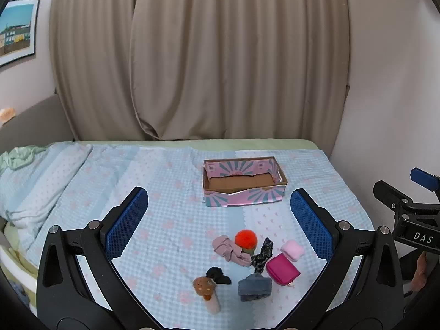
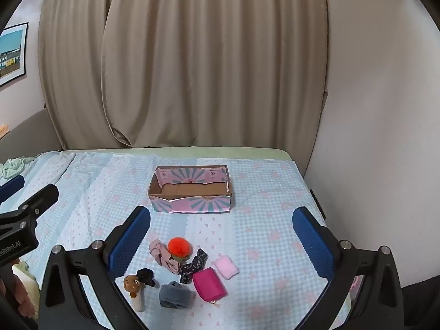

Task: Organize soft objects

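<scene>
Both the left claw (image 1: 219, 214) and the right claw (image 2: 221, 232) hung released and empty above the bed (image 1: 165, 192). The soft things lay bunched at 6 o'clock of the box (image 1: 243, 183): an orange pompom (image 1: 246, 238) touched a pink cloth (image 1: 229, 250) and a dark scrunchie (image 1: 262, 253). A wide-open grab there would likely have snagged neighbours and dropped them short of the box. The pink pouch (image 1: 282, 269) might have slipped.

bedspread (image 1: 170, 192) looks like puckered matt cotton, the box (image 1: 243, 196) is plain cardboard under glossy printed paper, pompom (image 1: 246, 238) fuzzy, magenta pouch (image 1: 283, 269) smooth leathery.
</scene>
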The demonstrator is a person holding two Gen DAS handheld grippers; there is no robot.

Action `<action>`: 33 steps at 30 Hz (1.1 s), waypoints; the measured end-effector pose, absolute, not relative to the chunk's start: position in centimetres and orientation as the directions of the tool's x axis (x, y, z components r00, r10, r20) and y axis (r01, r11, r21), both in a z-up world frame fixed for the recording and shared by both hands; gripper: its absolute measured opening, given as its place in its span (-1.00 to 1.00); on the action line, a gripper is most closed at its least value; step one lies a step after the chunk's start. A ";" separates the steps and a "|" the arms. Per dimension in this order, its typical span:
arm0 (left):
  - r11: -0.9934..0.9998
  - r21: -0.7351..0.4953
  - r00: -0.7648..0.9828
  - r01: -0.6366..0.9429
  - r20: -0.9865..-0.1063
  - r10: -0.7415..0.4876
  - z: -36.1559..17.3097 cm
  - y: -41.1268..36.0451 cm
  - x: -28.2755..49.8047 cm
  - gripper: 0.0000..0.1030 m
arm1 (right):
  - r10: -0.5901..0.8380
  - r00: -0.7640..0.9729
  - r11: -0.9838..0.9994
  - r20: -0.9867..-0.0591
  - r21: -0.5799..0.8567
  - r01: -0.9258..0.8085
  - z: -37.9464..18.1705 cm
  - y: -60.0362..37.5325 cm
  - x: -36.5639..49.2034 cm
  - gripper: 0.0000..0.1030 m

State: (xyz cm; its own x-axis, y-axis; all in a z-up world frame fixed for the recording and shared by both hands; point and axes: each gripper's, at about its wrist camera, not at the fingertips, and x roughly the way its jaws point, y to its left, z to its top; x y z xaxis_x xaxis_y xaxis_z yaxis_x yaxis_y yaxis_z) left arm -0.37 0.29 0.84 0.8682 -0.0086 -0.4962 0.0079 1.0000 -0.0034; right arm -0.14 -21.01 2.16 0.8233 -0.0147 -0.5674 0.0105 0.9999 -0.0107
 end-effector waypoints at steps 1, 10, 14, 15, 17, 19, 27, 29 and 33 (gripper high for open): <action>1.000 -0.004 0.868 0.009 -0.497 -0.009 0.8 0.2 -0.3 0.99 | -0.014 0.823 1.000 -0.568 -0.011 0.010 2.1 -21.0 -0.2 1.00; 1.000 -0.002 0.864 0.018 -0.503 -0.017 0.9 0.3 -0.7 0.99 | -0.018 0.825 1.000 -0.565 -0.013 0.013 2.2 -21.2 -0.3 1.00; 1.000 -0.003 0.862 0.019 -0.506 -0.018 0.9 0.3 -0.7 0.99 | -0.009 0.825 1.000 -0.565 -0.008 0.006 2.2 -21.3 -0.1 1.00; 1.000 -0.003 0.863 0.019 -0.506 -0.018 0.9 0.3 -0.6 0.99 | -0.007 0.826 1.000 -0.563 -0.006 0.005 2.1 -21.4 -0.1 1.00; 1.000 -0.003 0.863 0.018 -0.504 -0.017 1.0 0.3 -0.6 0.99 | -0.008 0.828 1.000 -0.561 -0.006 0.005 2.1 -21.4 -0.1 1.00; 1.000 -0.002 0.865 0.019 -0.502 -0.018 1.0 0.3 -0.6 0.99 | -0.009 0.830 1.000 -0.558 -0.007 0.006 2.0 -21.5 -0.1 1.00; 1.000 0.008 0.870 0.024 -0.493 -0.017 1.0 -0.1 -0.3 0.99 | -0.007 0.836 1.000 -0.549 0.007 0.013 1.6 -22.0 0.6 1.00; 1.000 0.009 0.872 0.027 -0.490 -0.019 1.0 -0.2 -0.4 0.99 | -0.009 0.837 1.000 -0.546 0.004 0.014 1.5 -22.1 0.7 1.00; 0.999 0.012 0.872 0.030 -0.490 -0.020 0.9 -0.2 -0.5 0.99 | -0.005 0.837 1.000 -0.547 0.005 0.009 1.0 -22.0 0.9 1.00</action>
State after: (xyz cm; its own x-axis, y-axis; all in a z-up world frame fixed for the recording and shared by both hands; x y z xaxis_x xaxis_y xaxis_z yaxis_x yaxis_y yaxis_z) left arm -0.46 -0.18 0.90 0.8715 -0.0205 -0.4899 0.0304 0.9995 0.0123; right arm 0.94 -21.95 1.02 0.8373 -0.0046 -0.5467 0.0088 0.9999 0.0050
